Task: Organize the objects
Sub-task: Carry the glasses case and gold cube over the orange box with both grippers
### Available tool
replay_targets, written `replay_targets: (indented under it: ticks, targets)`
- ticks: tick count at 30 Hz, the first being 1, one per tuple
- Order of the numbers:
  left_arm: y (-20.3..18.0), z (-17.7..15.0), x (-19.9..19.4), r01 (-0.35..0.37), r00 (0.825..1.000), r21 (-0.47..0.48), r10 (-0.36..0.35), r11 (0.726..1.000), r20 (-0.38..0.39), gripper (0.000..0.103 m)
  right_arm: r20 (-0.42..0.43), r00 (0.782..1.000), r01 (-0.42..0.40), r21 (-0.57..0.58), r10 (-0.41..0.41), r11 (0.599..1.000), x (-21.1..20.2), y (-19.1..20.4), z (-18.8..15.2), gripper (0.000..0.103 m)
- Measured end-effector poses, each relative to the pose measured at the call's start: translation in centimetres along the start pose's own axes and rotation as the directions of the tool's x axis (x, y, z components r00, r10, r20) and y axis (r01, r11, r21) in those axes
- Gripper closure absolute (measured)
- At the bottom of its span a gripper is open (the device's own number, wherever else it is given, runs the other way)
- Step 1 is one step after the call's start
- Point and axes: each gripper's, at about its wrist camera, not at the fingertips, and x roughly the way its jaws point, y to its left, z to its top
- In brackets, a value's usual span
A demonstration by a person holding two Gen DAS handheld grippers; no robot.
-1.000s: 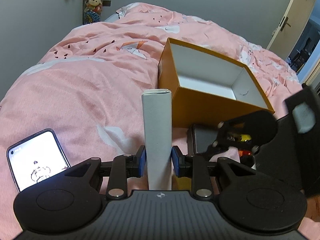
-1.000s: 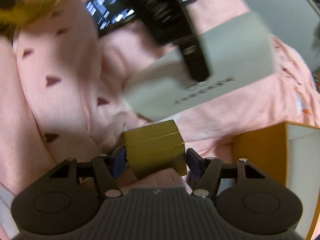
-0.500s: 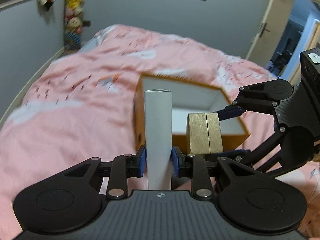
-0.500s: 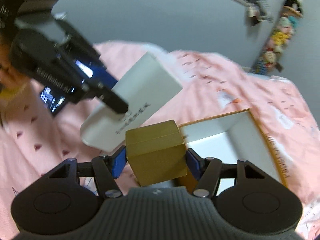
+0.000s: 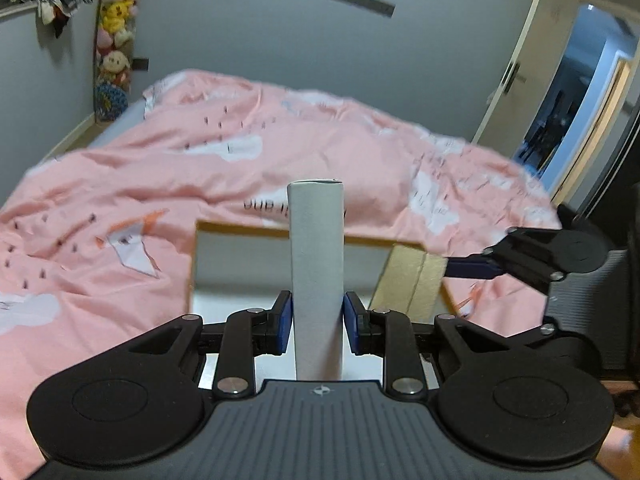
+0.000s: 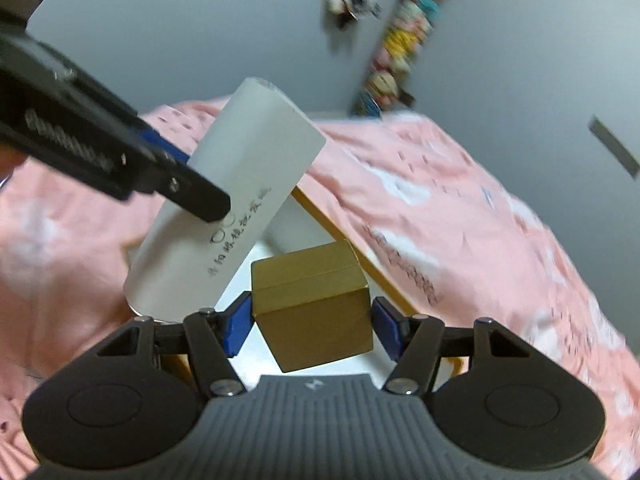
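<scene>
My left gripper (image 5: pixel 317 322) is shut on a tall white box (image 5: pixel 317 264), held upright over the open orange box (image 5: pixel 240 229) with a white inside on the pink bed. My right gripper (image 6: pixel 312 326) is shut on a gold cube box (image 6: pixel 316 312), also above the orange box's white inside (image 6: pixel 256 280). In the right wrist view the white box (image 6: pixel 232 216) tilts at the left, in the left gripper's fingers (image 6: pixel 200 196). In the left wrist view the gold box (image 5: pixel 412 280) hangs at the orange box's right side, held by the right gripper's finger (image 5: pixel 472 268).
A pink duvet (image 5: pixel 200 168) covers the bed all around the orange box. Grey walls stand behind, with plush toys (image 5: pixel 114 40) hanging at the left. A door (image 5: pixel 520 72) and an open doorway are at the right.
Both grippers have carried their boxes forward and up over the orange box. The phone and the dark items near the bed's front have dropped out of view.
</scene>
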Motion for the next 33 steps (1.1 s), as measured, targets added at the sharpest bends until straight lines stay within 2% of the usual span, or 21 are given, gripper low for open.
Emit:
replay_targets:
  ticks: [6,15,20,26,33]
  targets:
    - [0.3,-1.4,3.8,0.01,0.997,-0.001,-0.01,1.0,-0.08,0.073,-0.082,0.996,-0.017,0.087,0.024,0.996,4.2,-1.2,-2.2,0.038]
    - [2.3,-2.4,8.3,0.043,0.979,-0.085,-0.059,0.995,-0.196,0.073,-0.117,0.988,-0.086,0.139,0.103,0.986,7.8,-1.3,-2.6,0.038]
    - [3.1,-3.0,10.1,0.022,0.966,-0.086,-0.043,0.996,-0.254,0.073,-0.142,0.982,-0.099,0.165,0.123,0.981,9.0,-1.1,-3.0,0.038]
    - [3.9,-4.2,11.8,-0.042,0.952,-0.079,0.016,0.996,-0.306,0.073,-0.15,0.977,-0.123,0.19,0.153,0.974,9.9,-1.0,-3.3,0.038]
    - [3.8,-3.6,11.7,-0.081,0.94,-0.057,0.058,0.995,-0.336,0.069,-0.147,0.974,-0.137,0.216,0.171,0.967,10.0,-1.0,-3.5,0.038]
